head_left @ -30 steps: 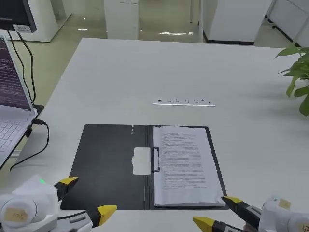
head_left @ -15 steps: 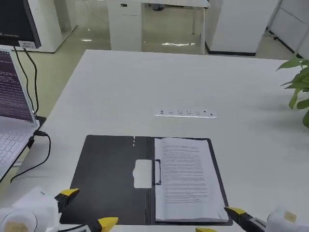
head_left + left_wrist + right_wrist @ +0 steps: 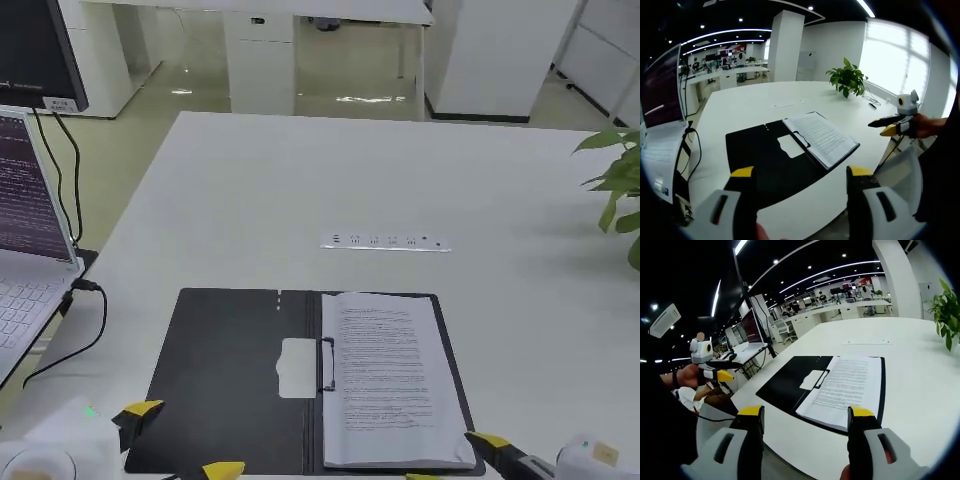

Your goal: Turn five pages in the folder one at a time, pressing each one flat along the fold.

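Your right gripper [image 3: 806, 412] has its jaws wide apart with nothing between them. It hangs off the near edge of the counter [image 3: 300, 180], just short of the lower right corner of the folder [image 3: 230, 380]. Your left gripper [image 3: 801, 171] is likewise spread and empty, near the lower left corner.

That folder lies open and flat on the counter, with the black inner cover to the left. The paper stack [image 3: 390, 375] is on the right half, held by a clip [image 3: 325, 365] beside the spine. No page looks turned yet, so this reads as the start of the first turn.

Come in low with the right gripper at the free outer corner of the stack and nip only the top sheet. Lift it slightly to check that no second sheet rides along. Carry it in an arc over the spine rather than pulling outward, since the clip would likely tear a tugged sheet. Then run the left gripper along the fold to press it flat before releasing.
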Demonstrator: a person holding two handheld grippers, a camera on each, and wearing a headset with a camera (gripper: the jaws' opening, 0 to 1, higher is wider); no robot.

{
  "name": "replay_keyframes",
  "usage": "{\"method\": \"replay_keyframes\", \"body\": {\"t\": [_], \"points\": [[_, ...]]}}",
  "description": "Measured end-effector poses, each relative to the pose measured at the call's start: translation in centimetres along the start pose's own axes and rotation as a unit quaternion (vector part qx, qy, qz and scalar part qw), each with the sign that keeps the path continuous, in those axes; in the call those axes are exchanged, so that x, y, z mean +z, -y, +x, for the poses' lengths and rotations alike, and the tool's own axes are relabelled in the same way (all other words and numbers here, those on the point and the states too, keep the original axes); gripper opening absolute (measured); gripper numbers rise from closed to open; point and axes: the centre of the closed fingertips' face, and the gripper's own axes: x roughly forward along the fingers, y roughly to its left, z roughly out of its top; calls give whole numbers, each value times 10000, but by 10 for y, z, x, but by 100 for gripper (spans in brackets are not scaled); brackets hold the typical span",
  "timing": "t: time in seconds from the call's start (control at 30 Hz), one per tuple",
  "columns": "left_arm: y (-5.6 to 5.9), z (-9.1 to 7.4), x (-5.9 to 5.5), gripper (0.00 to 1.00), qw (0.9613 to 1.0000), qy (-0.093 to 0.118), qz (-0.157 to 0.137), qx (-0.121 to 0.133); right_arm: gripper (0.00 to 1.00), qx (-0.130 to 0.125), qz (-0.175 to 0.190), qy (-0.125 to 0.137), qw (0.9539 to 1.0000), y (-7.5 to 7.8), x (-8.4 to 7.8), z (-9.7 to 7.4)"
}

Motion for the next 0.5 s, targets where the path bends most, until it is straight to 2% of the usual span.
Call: {"method": "replay_keyframes", "body": {"t": [0.5], "points": [[1, 4, 7, 73, 10000, 25, 15, 8, 67, -63, 35, 35, 10000, 9, 1, -2]]}}
